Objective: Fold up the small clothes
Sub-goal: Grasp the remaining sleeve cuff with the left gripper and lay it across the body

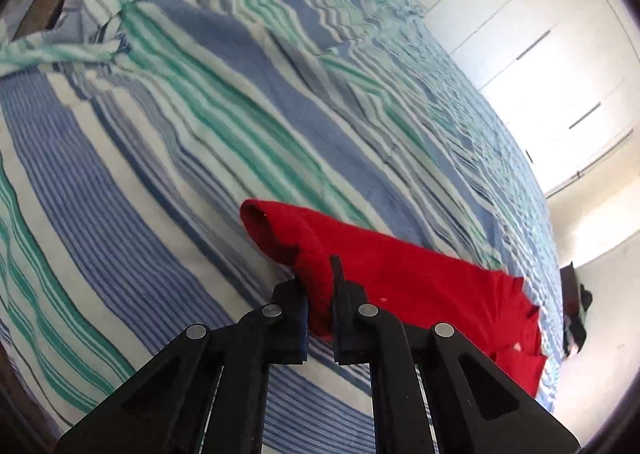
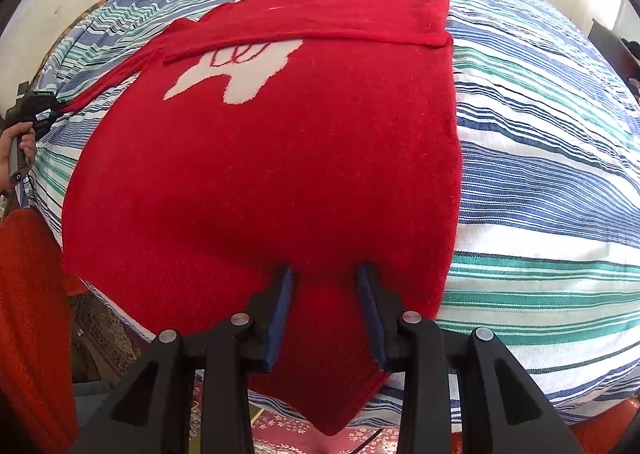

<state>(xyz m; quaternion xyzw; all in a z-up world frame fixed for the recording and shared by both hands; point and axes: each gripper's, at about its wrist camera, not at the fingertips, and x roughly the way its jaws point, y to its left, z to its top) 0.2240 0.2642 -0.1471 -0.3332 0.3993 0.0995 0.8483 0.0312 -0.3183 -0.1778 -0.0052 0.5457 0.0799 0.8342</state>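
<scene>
One red sweater on the bed, and it's the only garment I count here, lying flat, front up, on one striped bedspread of blue, green and white. One white patch with red squiggles sits on its chest, partly covered by one sleeve folded across the body. The other sleeve runs out to the side, and that's mine on the left: my left gripper is clenched on its ribbed cuff, red knit bunched between the fingers. From the right-hand camera that gripper is a small dark shape at the picture's edge, with one hand wrapped round its handle, only partly in frame. My right gripper sits low over the hem, its two blue-padded fingers standing apart with red knit in the gap; the fabric lies smooth there, and I can't tell whether the pads press on it. Two grippers, then, one sweater, two sleeves. The hem's lowest corner hangs over the bed's edge above a patterned rug. Something orange-red and fuzzy fills the left border, cut off, and I can't make out what it is. White wardrobe doors glare out behind, washed by light.
</scene>
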